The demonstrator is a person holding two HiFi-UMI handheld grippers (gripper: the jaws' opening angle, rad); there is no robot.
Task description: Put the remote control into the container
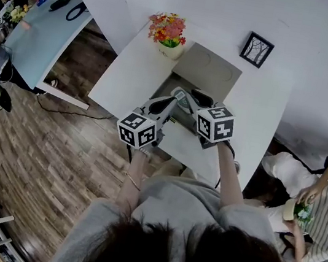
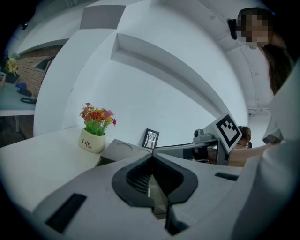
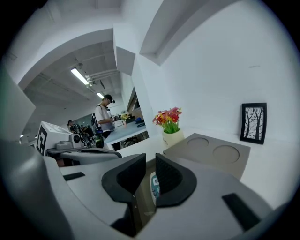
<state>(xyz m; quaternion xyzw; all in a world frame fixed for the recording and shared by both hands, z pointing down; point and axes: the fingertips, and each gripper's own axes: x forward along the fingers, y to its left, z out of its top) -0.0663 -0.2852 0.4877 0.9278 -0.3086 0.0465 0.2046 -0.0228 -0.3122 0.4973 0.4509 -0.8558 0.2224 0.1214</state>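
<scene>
Remote control [image 3: 153, 185], a slim white-and-teal plastic one, sits in the narrow gap between the jaws of the right gripper [image 3: 151, 159]. The jaws are drawn close on it. It lies flat against the pad on the right of that view; contact with the other pad is less plain, though I judge it pinched. It stands on edge, its buttoned face turned across the gap. As far as the sliver shows, its long axis runs along the jaws, with the far end towards their tips (only a short stretch can be seen, so which end leads cannot be told).

The left gripper [image 2: 151, 157] hangs just beside the right one. Its jaws are together with nothing between them, so the right gripper is the one that counts here.

Just ahead of the right jaw tips and a little to their right lies the grey box-like container [image 3: 211, 152], its flat panel marked with two round recesses. In the head view its darker open part seems to be right under both sets of tips. The coming move therefore turns on little more than going down and letting go. Since the remote's length lies fore-and-aft with the jaws, it should go in lengthwise.

Beyond the container, on the white table [image 1: 130, 72], a white pot of red and yellow flowers [image 3: 171, 133] stands ahead-left of the tips. A black-framed picture [image 3: 253, 123] leans well off to their right.
</scene>
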